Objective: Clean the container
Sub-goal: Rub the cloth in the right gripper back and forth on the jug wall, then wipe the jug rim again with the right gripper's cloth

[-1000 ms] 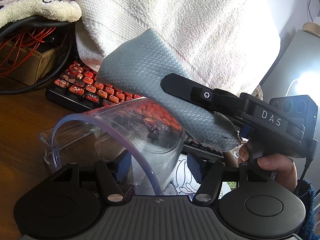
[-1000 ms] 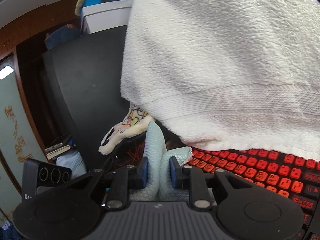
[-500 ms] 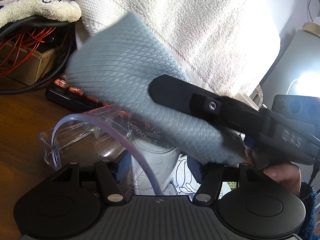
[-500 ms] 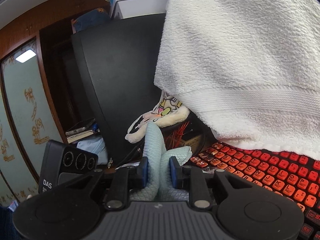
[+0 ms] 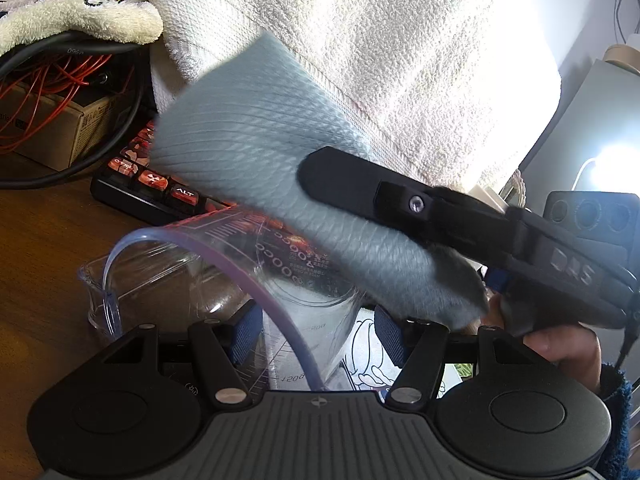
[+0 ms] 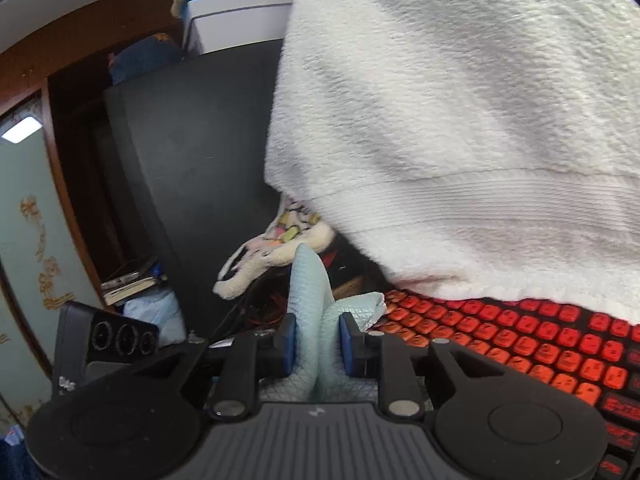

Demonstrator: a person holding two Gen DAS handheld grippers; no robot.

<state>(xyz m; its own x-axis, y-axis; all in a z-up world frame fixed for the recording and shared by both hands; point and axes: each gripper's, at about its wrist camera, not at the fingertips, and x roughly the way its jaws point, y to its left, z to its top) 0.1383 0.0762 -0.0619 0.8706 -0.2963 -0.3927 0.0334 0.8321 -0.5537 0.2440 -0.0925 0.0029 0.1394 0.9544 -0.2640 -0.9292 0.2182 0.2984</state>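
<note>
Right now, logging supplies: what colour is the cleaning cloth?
Pale blue-grey cloth, clearest in the left wrist view.

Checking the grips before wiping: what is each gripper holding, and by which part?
Left gripper clamps the clear measuring cup across its lower body. Right gripper pinches the blue cloth at its bunched lower end.

A clear plastic measuring jug (image 5: 248,276) with printed graduations lay tilted, its mouth toward the near left, above the counter (image 5: 44,248). A pale blue textured cloth (image 5: 256,152) hung folded just above its rim.
</note>
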